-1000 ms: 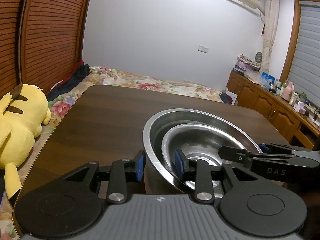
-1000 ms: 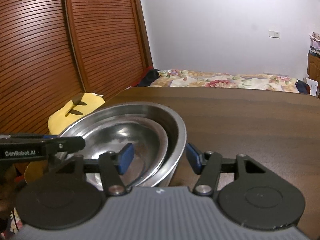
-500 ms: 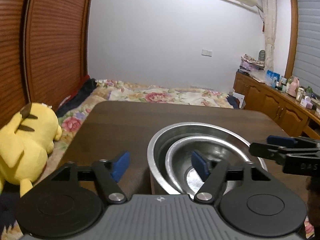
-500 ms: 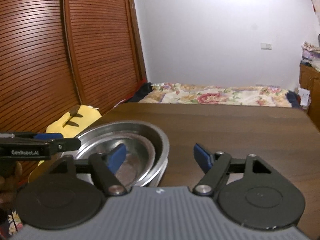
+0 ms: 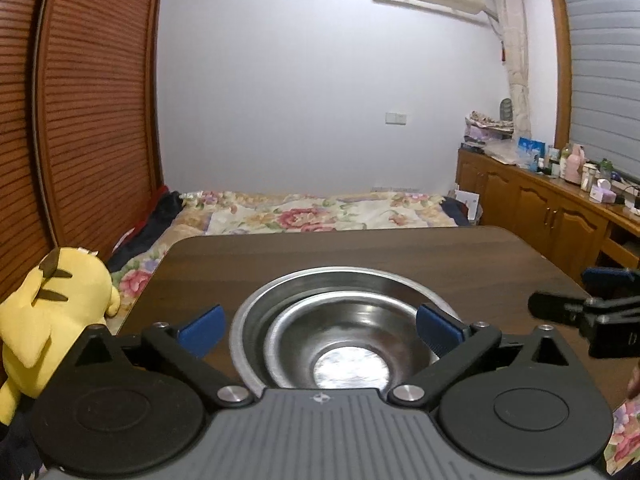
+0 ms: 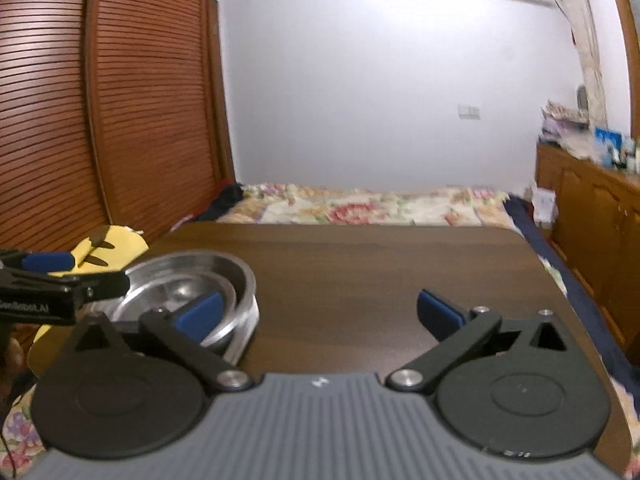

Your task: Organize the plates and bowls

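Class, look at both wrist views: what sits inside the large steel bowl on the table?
A smaller steel bowl is nested inside the large steel bowl; nothing shows in it. The large bowl's floor is covered, so anything under the smaller bowl cannot be seen.

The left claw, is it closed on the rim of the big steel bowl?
No, the left claw is wide open, its blue pads apart on either side of the big steel bowl, touching nothing.

White wall (image 5: 320, 100); louvred wooden doors (image 5: 80, 120); floral bed (image 5: 312, 212)
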`<action>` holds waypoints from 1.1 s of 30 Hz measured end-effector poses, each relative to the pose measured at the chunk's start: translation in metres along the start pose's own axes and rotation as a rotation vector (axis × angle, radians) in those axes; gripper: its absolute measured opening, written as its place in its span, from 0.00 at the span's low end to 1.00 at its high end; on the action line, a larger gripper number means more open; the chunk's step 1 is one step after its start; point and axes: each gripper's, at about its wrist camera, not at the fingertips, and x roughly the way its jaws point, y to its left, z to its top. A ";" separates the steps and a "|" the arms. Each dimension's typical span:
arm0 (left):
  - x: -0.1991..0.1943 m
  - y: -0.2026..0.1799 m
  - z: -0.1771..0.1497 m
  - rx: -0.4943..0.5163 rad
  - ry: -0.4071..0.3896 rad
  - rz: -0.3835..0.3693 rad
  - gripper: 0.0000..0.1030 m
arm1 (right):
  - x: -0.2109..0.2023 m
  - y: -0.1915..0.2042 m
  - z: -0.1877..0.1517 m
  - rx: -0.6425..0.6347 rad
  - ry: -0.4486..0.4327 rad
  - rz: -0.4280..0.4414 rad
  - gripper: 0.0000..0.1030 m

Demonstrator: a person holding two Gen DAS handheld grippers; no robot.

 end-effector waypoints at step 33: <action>-0.016 -0.037 -0.023 0.030 0.012 0.017 1.00 | -0.022 -0.007 -0.025 0.022 -0.038 -0.134 1.00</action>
